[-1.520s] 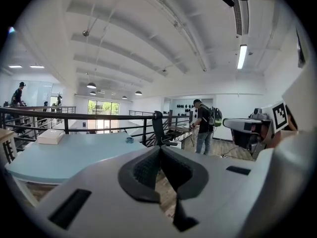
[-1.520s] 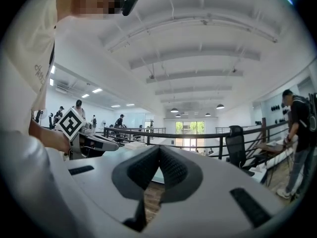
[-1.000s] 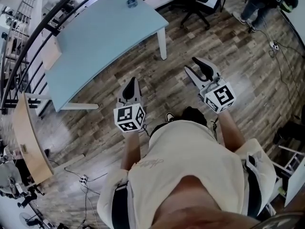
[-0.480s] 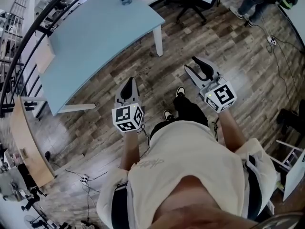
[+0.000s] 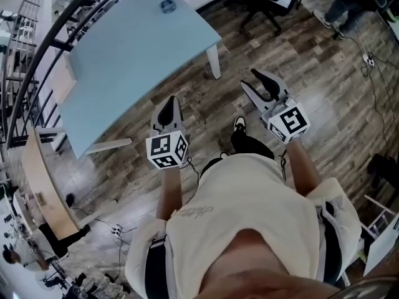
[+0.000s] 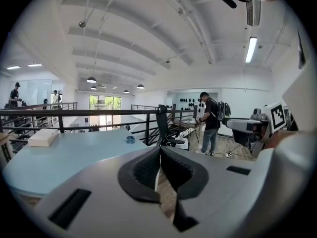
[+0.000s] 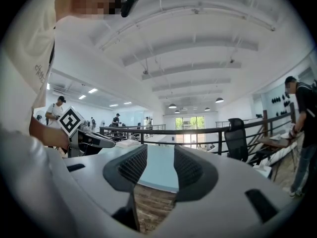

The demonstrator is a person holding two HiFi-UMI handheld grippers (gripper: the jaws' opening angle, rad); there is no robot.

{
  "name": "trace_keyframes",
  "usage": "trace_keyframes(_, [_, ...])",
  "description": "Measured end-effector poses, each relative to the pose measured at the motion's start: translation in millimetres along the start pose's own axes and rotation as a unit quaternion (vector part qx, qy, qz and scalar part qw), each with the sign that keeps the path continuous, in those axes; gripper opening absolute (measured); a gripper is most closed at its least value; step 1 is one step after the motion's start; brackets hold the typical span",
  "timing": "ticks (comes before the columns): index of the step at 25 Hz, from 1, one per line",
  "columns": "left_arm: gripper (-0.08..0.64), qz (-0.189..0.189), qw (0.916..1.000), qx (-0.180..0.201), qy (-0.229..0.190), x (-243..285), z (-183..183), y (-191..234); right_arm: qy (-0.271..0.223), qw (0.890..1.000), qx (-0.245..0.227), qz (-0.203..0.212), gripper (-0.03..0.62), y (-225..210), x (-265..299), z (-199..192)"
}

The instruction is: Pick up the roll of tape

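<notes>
Tongs first: your left tongs [image 5: 168, 104] are pressed together with nothing between them, and your right tongs [image 5: 252, 81] stand apart, also empty. The roll of tape [image 5: 167, 5] sits well ahead of the left tongs, at the far end of the pale blue tabletop [image 5: 124, 61], so your left is nearer. Both tongs hang over the wooden floor [image 5: 312, 61].
</notes>
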State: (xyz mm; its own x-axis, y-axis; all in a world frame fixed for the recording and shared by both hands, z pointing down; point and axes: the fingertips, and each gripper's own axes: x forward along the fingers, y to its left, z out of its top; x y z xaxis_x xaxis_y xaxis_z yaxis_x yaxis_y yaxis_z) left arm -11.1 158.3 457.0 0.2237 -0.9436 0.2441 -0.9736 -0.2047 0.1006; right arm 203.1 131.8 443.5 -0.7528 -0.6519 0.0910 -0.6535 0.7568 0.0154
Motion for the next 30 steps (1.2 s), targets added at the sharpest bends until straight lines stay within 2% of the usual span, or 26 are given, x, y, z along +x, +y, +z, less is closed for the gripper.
trace_keyframes(4, [0.021, 0.002, 0.9999, 0.005, -0.015, 40, 23, -4, -0.004, 1.0, -0.002, -0.005, 0.167, -44, 21, -1])
trace_keyframes(9, [0.021, 0.021, 0.9996, 0.011, -0.015, 71, 33, -1, -0.009, 1.0, -0.002, 0.01, 0.167, -80, 42, -3])
trace_keyframes(15, [0.021, 0.052, 0.9984, 0.01, -0.017, 83, 46, 15, -0.021, 0.999, -0.005, 0.026, 0.167, -100, 69, 7])
trace_keyframes(19, [0.021, 0.067, 0.9977, -0.003, -0.01, 91, 38, 22, -0.012, 0.999, 0.001, 0.041, 0.168, -108, 85, -1])
trace_keyframes(25, [0.021, 0.071, 0.9973, -0.017, -0.002, 106, 27, 38, -0.004, 0.999, 0.015, 0.046, 0.168, -116, 107, -9])
trace_keyframes(30, [0.021, 0.063, 0.9977, -0.023, -0.008, 129, 34, 61, 0.006, 0.999, 0.004, 0.037, 0.168, -125, 129, -3])
